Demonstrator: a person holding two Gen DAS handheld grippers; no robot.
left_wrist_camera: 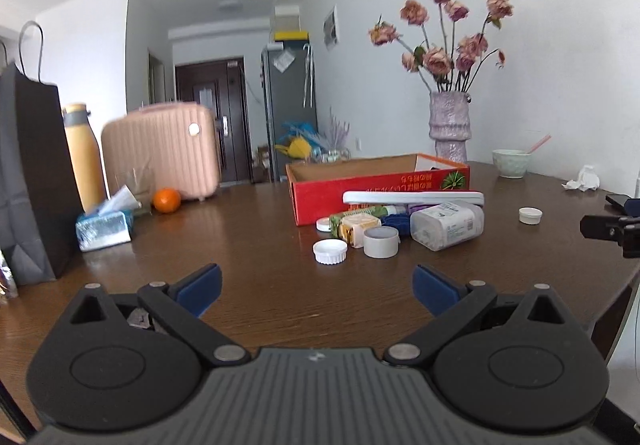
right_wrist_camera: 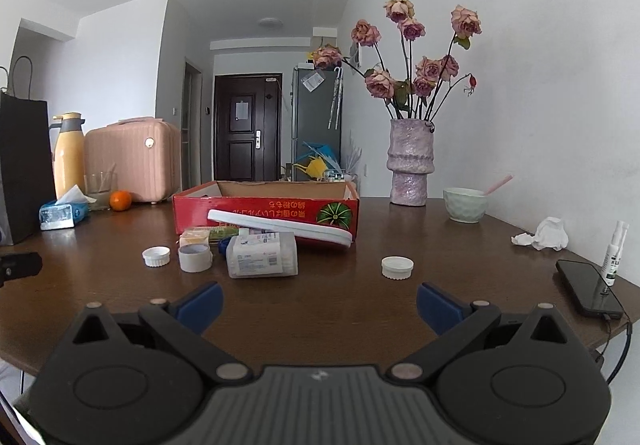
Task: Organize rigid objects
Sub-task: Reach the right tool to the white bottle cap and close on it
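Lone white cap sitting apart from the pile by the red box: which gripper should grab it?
Right, probably. In the right wrist view the lone white cap lies just ahead of the open right gripper, slightly right. From the left gripper, also open, it sits far off to the right, beyond the pile.

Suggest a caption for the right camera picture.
Open right gripper hovers over brown table facing red cardboard box.

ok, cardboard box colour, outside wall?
Red, with yellow print and a green round graphic: cardboard box. Clearest in the right wrist view.
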